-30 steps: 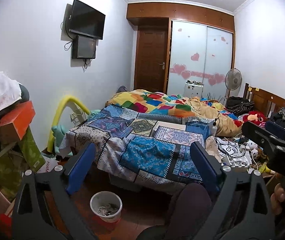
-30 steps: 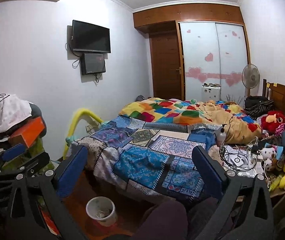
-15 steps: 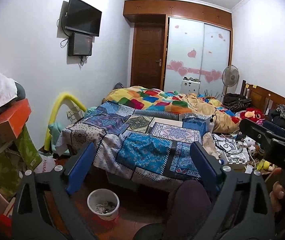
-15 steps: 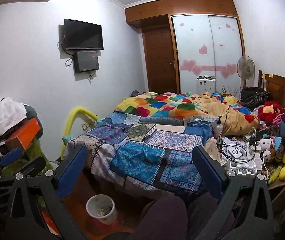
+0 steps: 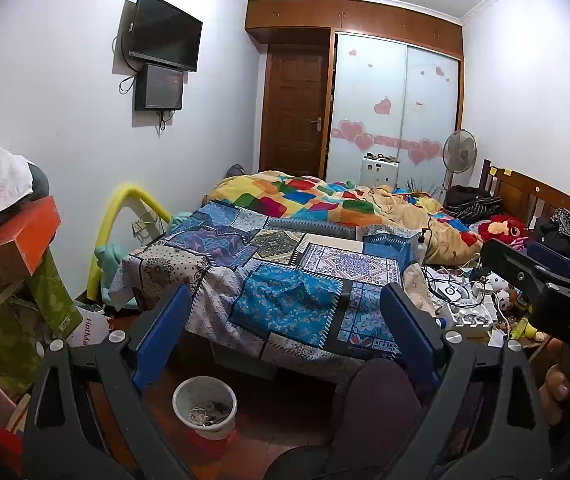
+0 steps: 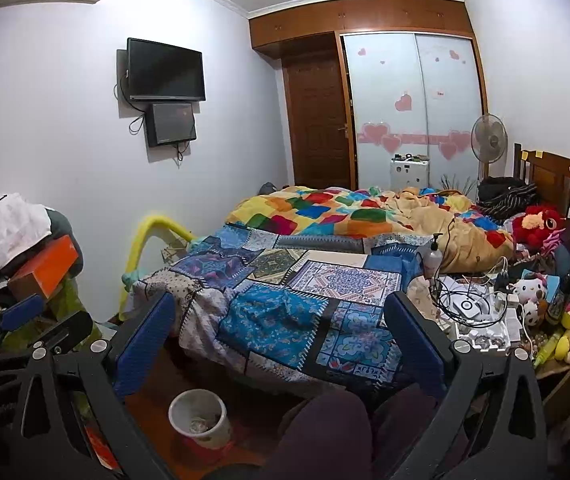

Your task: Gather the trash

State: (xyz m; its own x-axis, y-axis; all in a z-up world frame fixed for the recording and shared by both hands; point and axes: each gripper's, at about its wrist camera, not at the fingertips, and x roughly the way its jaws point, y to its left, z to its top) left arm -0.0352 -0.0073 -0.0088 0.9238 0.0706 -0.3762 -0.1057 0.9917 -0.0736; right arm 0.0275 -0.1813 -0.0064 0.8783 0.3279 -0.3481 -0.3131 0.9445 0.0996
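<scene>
Left gripper (image 5: pixel 285 328) and right gripper (image 6: pixel 279 338): jaws wide apart, nothing held. The bin (image 5: pixel 205 406), a white round bucket with scraps at its bottom, stands on the floor below the jaws, nearer the left finger. Risk: a low reach could knock the light bin over or snag the bedspread (image 6: pixel 281 320) ahead.

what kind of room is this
A lived-in, cluttered bedroom, most likely in a home: a bed under patchwork covers fills the middle, sliding wardrobe doors with heart stickers stand at the far end, and a television hangs on the wall.
</scene>
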